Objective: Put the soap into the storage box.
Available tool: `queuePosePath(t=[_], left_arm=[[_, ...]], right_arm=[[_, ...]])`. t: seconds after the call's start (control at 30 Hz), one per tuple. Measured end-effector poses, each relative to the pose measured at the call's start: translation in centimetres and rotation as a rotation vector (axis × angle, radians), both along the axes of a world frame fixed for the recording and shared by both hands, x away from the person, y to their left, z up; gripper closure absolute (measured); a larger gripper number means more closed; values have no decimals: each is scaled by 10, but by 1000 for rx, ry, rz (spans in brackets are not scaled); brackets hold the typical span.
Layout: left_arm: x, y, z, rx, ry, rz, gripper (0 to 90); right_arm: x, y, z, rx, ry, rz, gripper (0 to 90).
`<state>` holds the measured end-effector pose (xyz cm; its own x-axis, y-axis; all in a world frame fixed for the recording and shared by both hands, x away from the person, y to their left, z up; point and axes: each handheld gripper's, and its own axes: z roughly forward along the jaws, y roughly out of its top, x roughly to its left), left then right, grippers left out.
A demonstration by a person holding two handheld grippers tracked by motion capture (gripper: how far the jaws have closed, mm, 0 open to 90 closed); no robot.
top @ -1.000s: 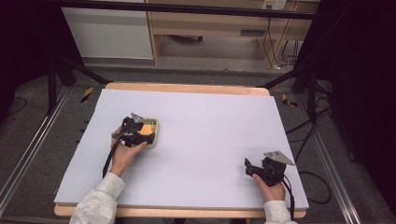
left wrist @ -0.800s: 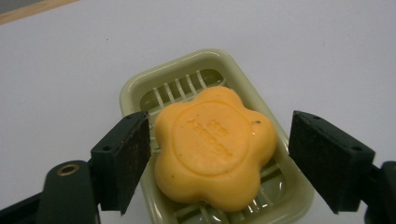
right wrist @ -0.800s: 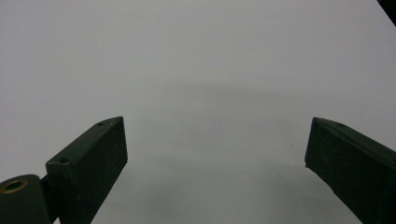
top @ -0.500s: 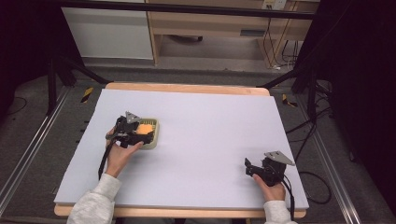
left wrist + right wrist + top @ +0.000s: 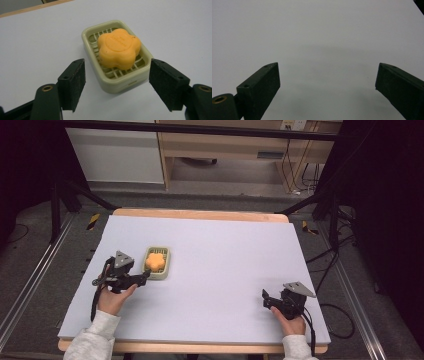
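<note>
An orange flower-shaped soap point(image 5: 155, 261) point(image 5: 118, 48) lies in a pale green soap dish point(image 5: 164, 273) point(image 5: 87, 33) on the left part of the white table point(image 5: 225, 255). My left gripper point(image 5: 145, 278) point(image 5: 117, 73) is open just short of the dish's near end, pointing at it, with nothing between its jaws. The dish's front edge sits between the two pads point(image 5: 74, 82) but a little beyond them. Near the front right of the table, my right gripper point(image 5: 265, 298) point(image 5: 327, 75) is open over bare table surface.
The table has a wooden edge point(image 5: 200, 214) at the far side. Black frame posts point(image 5: 75, 195) and cables point(image 5: 325, 265) stand on the floor around it. A cable point(image 5: 94, 300) trails from the left gripper along the forearm.
The left gripper has drawn back from over the dish toward the person and to the left, uncovering the soap. The right gripper has stayed put.
</note>
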<state>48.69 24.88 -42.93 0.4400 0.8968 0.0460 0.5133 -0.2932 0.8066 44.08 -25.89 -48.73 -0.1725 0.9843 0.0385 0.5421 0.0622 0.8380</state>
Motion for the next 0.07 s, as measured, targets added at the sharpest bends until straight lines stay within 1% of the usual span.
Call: queuePosePath(t=[0.03,0.07], left_arm=[[-5,4,0,-11,-2,4,290],[-9,7,-1,-9,-1,5,285]], right_arm=[[0,0,0,1,1,-1,61],[0,0,0,2,1,-1,61]])
